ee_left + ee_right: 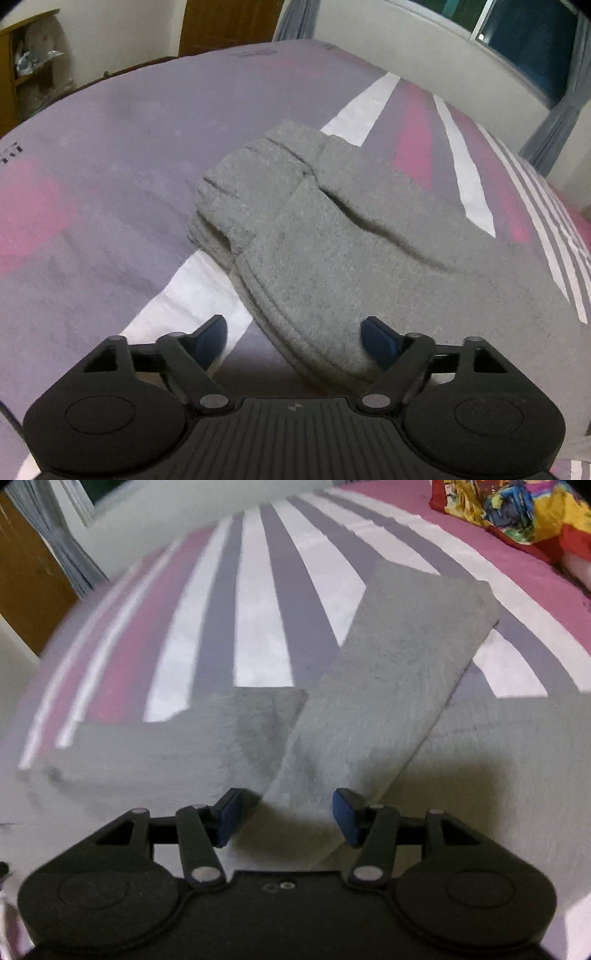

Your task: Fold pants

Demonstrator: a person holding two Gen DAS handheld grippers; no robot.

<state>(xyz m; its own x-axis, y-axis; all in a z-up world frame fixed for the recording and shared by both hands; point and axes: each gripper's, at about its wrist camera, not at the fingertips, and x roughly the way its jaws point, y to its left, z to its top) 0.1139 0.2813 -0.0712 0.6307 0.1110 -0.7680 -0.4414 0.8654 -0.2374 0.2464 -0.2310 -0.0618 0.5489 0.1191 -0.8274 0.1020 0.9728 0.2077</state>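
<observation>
Striped bedsheet [110, 177] carries our grey pants [332, 229], their length running ahead and rightward from our left gripper [293, 341], while our right gripper [288, 818] straddles a folded leg, both gaping, holding nothing.

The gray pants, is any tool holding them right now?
No. Both the left tool and right tool are open around edges of the gray pants, gripping nothing.

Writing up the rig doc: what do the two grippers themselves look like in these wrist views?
Both match: the left gripper and right gripper have matte black bodies with ribbed centres, round caps either side, black linkage arms on silver pivot pins, and dark blue finger pads. The left carries a small round emblem. No sleeves or hands show; cabling cannot be made out.
</observation>
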